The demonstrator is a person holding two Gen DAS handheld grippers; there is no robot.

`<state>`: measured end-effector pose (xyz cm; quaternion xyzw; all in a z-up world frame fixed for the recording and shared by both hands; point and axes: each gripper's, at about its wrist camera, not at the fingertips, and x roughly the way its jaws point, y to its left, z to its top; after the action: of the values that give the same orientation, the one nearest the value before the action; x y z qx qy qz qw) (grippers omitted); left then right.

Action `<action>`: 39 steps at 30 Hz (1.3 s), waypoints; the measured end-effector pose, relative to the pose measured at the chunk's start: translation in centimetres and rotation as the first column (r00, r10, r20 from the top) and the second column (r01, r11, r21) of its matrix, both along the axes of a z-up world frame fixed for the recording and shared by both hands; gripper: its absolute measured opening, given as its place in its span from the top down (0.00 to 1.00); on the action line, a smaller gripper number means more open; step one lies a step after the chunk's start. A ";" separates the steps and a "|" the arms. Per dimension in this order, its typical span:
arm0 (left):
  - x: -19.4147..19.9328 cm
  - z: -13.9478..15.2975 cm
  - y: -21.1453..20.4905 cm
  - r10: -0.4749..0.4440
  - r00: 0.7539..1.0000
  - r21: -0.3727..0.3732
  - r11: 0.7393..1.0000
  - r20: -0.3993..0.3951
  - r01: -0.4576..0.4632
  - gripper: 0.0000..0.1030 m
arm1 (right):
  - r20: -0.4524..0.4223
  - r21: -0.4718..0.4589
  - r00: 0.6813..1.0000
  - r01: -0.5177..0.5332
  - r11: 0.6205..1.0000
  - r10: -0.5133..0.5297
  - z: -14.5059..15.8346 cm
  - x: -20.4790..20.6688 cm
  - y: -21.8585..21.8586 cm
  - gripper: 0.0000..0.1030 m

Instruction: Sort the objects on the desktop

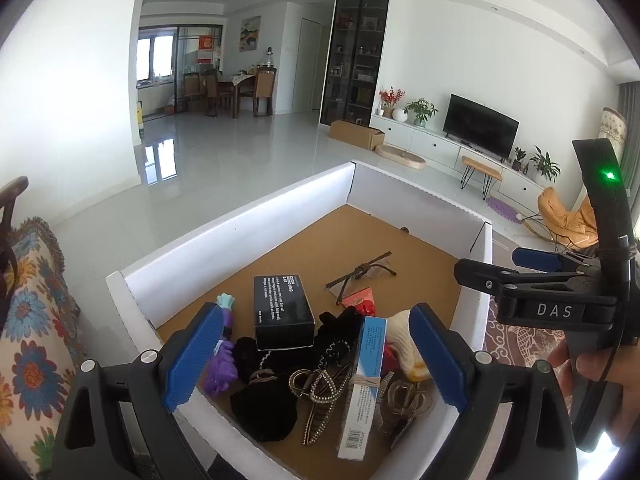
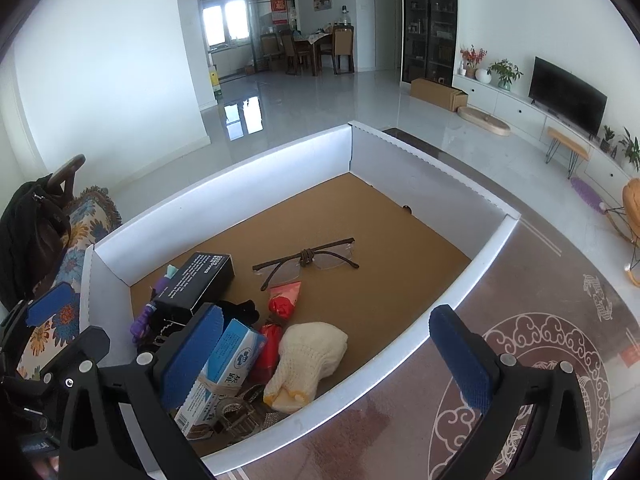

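White-walled tray [image 2: 280, 168] on table: blue box [image 1: 362, 384] between wide-open left gripper [image 1: 316, 360]; right gripper [image 2: 324, 354] agape over knit glove [image 2: 308, 356].

Lying in the one white tray [image 2: 400, 152]: one pair of glasses [image 2: 308, 262], one black box [image 2: 200, 280], one blue carton [image 2: 224, 368], one cream glove [image 2: 308, 356].

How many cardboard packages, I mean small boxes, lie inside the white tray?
2. The black box lies at the left, beside the purple toy. The blue-and-white box lies near the front wall, beside the cream knitted item. More may be hidden under the pile.
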<state>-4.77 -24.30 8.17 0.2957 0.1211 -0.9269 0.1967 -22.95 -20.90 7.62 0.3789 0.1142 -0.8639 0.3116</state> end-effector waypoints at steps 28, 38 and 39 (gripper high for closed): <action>0.6 -0.1 0.9 0.118 0.966 -0.081 0.991 0.230 -0.102 0.00 | 0.228 0.111 0.973 0.010 0.994 -0.036 -0.1 -0.7 -1.8 0.00; 0.6 1.2 -0.6 0.111 0.971 -0.025 0.994 0.212 -0.108 0.00 | 0.214 0.156 0.977 -0.011 0.988 -0.023 0.6 -0.7 -4.6 0.00; 0.6 1.3 -0.7 0.116 0.970 -0.021 0.993 0.212 -0.114 0.00 | 0.208 0.160 0.978 -0.008 0.987 -0.026 0.5 -0.6 -4.6 0.00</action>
<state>-4.18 -25.05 9.46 0.3850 0.1121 -0.8774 0.2633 -23.58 -25.53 8.17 0.4921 0.1478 -0.8086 0.2865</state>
